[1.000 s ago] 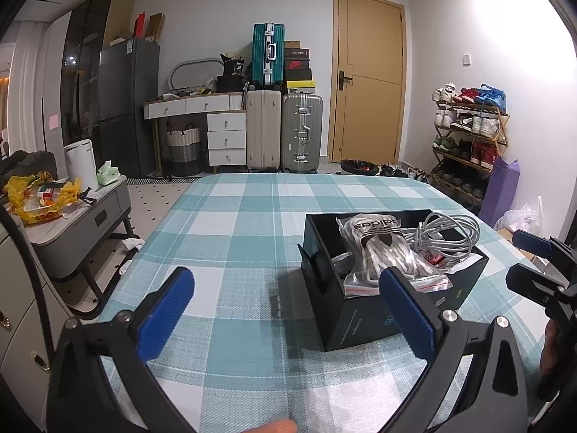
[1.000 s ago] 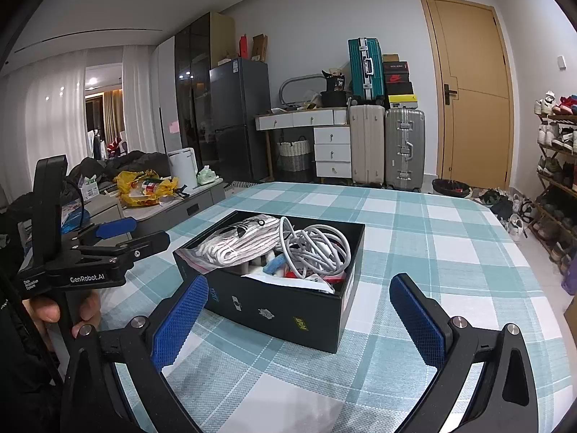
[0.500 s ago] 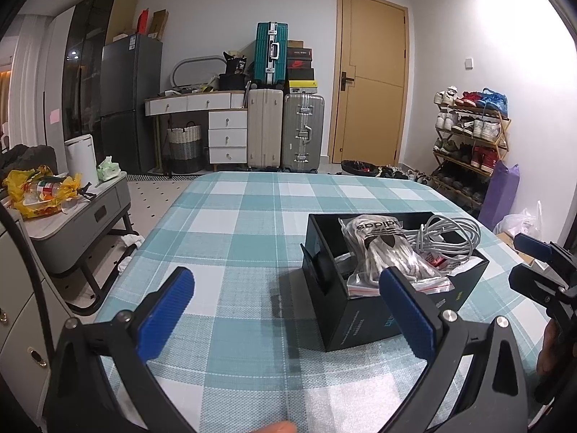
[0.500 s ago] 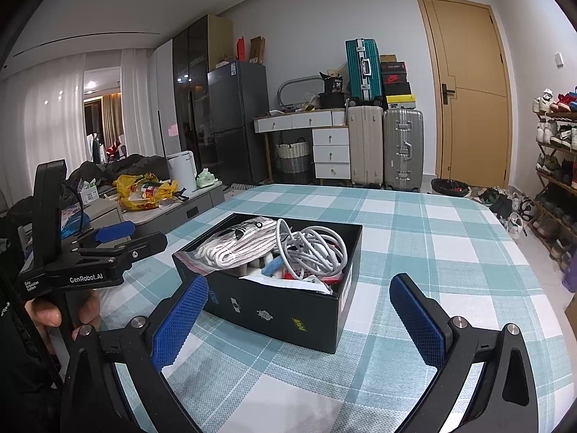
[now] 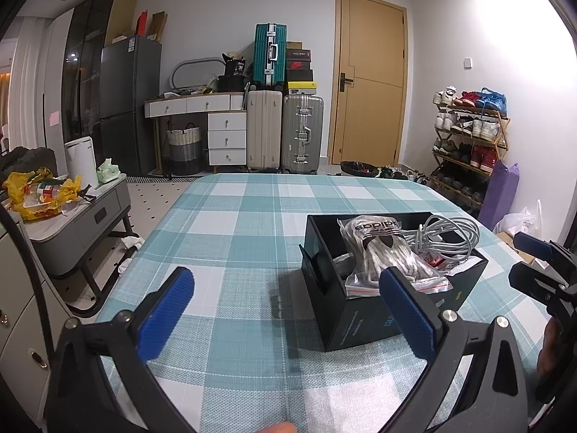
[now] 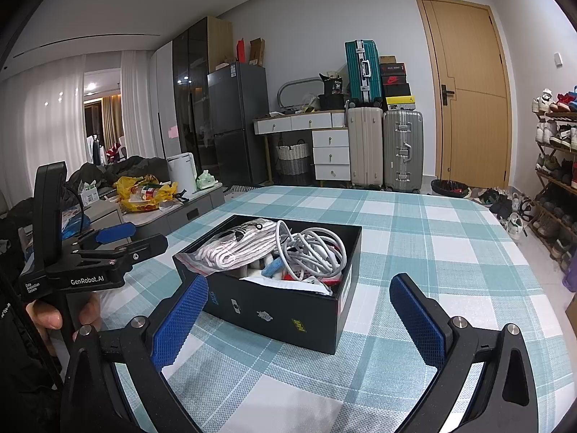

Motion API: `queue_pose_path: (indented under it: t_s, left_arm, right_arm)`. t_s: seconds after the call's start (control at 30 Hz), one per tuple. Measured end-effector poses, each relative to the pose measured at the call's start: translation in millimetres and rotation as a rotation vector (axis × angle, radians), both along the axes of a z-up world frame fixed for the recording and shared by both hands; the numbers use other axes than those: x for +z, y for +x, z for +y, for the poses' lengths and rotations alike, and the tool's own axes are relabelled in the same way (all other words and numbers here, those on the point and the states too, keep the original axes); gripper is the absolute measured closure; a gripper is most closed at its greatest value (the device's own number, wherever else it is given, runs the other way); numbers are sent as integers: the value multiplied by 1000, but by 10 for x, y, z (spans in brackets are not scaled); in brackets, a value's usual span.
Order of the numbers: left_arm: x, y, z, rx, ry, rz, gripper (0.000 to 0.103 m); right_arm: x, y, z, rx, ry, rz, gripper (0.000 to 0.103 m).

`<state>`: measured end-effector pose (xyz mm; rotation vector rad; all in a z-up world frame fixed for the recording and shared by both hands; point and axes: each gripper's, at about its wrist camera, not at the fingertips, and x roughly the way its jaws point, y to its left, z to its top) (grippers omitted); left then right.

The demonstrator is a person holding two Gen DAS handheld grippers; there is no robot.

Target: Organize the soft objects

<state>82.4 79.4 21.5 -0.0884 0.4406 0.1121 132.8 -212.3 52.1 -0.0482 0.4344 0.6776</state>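
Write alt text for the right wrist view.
An open right gripper hovers before a black box on a teal checked tablecloth; the box holds a bagged white rope bundle and a coiled white cable. At left, a hand holds the open left gripper.

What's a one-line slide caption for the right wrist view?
Open right gripper faces a black box of bagged laces and coiled white cable on a checked tablecloth.

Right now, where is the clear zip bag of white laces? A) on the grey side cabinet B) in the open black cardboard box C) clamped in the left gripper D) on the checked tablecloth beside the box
B: the clear zip bag of white laces lies inside the open black cardboard box, beside a coiled white cable; both grippers are open and empty.
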Motion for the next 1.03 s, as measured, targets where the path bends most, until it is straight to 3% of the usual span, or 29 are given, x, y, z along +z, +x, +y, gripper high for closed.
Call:
queue_pose_path:
  t_s: [1.03]
  left_arm:
    - [28,-47,-46,-18,33,-20,0]
  right_arm:
    - [3,6,-9,0,1,2,0]
